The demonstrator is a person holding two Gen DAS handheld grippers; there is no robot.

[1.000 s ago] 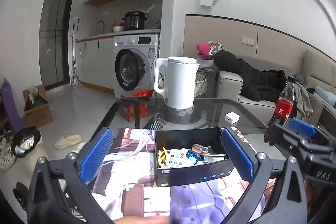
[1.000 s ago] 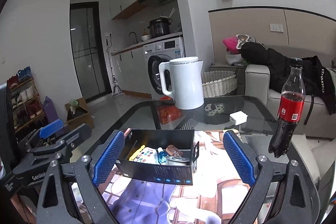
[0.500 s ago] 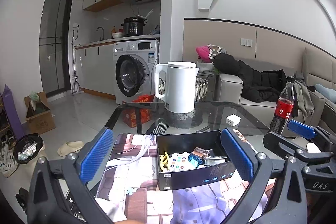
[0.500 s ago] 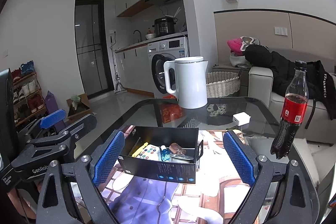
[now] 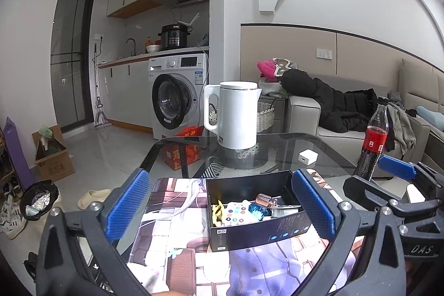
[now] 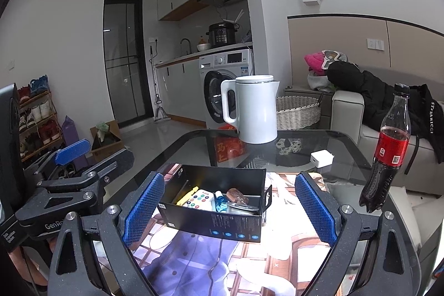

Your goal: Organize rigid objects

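A black open box (image 5: 263, 232) stands on a printed mat on the glass table. It holds small items: a yellow piece (image 5: 217, 210), a white pad with coloured dots (image 5: 236, 214), a small blue bottle (image 6: 220, 200), a brown bottle (image 6: 236, 194) and a metal piece. My left gripper (image 5: 220, 199) is open and empty, held above the mat just short of the box's near wall. My right gripper (image 6: 229, 201) is open too, its blue pads wide on either side of the box (image 6: 216, 226) and touching nothing.
A white kettle (image 5: 236, 115) stands at the far side of the glass table (image 6: 347, 140). A cola bottle (image 6: 388, 154) stands at the right edge, with a white charger (image 6: 322, 158) between it and the box. A sofa lies beyond on the right.
Both grippers have drifted only slightly; the left view has levelled from a tilt. Both stay open and the box and its contents have not moved.
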